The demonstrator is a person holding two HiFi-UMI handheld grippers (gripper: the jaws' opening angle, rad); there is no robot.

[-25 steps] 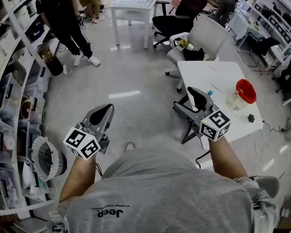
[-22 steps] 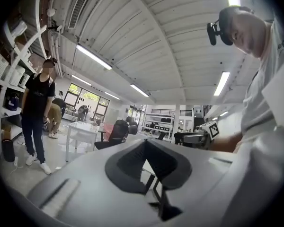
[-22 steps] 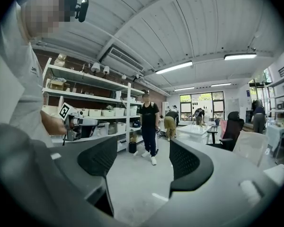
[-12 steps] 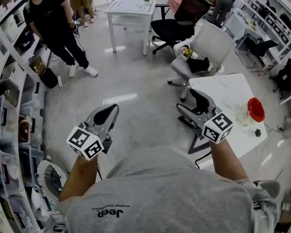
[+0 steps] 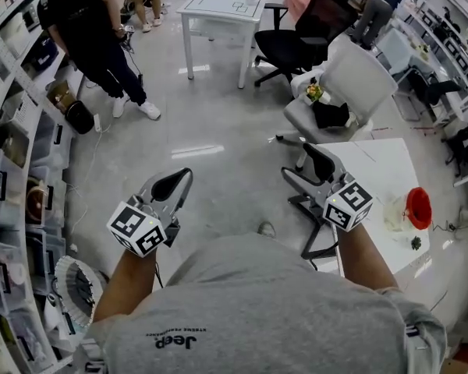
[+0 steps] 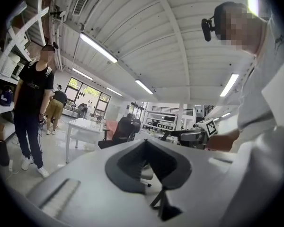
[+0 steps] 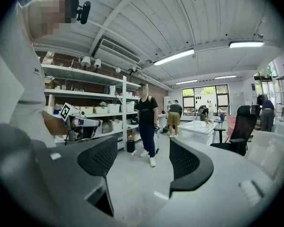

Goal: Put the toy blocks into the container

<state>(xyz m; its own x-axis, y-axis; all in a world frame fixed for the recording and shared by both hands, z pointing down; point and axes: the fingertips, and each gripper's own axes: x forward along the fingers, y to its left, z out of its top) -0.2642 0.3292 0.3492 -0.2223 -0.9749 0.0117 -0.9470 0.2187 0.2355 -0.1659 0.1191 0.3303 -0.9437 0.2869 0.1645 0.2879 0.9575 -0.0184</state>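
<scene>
- Pressing its jaws together on nothing, the left gripper (image 5: 175, 182) hangs at lower left of the head view, above the floor (image 5: 218, 123).
- The right gripper (image 5: 303, 164), right of centre, has its jaws apart and empty.
- The container (image 5: 405, 211), red-lidded, stands on a white table (image 5: 370, 162) at the right edge, well apart from both grippers.
- A small dark item (image 5: 416, 243), too small to identify, lies near it.

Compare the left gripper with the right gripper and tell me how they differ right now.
The left gripper has its jaws closed with the tips meeting, while the right gripper has its jaws spread wide apart. In the head view the left gripper is over bare floor, and the right gripper is much nearer the white table. Both are empty, with nothing between their jaws.
</scene>
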